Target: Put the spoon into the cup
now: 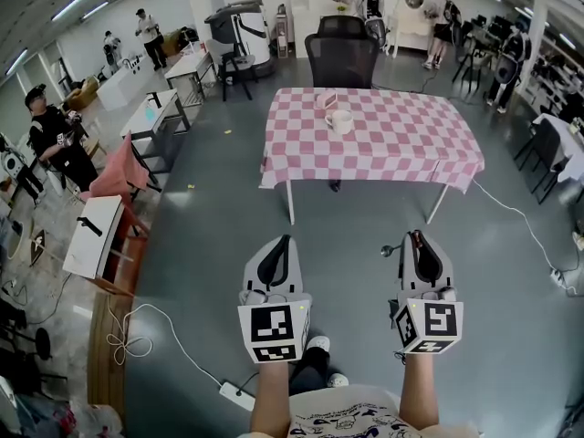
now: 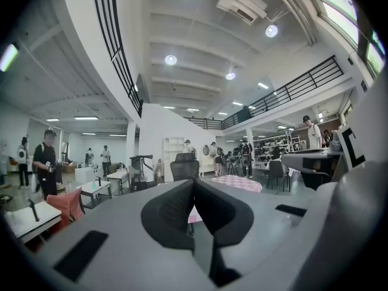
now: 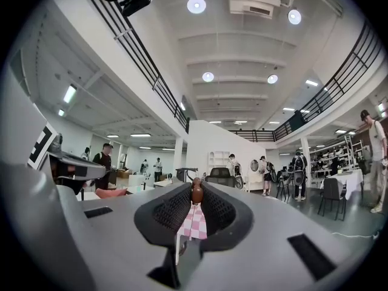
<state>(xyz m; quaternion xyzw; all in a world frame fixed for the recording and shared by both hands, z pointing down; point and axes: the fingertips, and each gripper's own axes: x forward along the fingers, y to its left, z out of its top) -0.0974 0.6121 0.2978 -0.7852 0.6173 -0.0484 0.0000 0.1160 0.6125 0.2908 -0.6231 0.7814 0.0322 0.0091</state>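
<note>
A white cup (image 1: 340,121) stands on the pink-checked table (image 1: 392,153), far ahead of me across the floor. My right gripper (image 1: 417,234) is shut on the spoon (image 1: 392,249). The spoon's metal bowl sticks out to the gripper's left. In the right gripper view the spoon's brown handle end (image 3: 197,193) shows pinched between the jaws of the right gripper (image 3: 197,187). My left gripper (image 1: 286,238) is held level beside it, shut with nothing in it. In the left gripper view the left gripper (image 2: 194,180) has its jaws together, and the table (image 2: 237,183) shows beyond them.
A black office chair (image 1: 341,55) stands behind the table, and a small pinkish object (image 1: 329,99) lies beside the cup. Desks, a red chair (image 1: 119,173) and a white box (image 1: 93,235) line the left side. A cable and power strip (image 1: 235,394) lie on the floor. Several people stand around the room.
</note>
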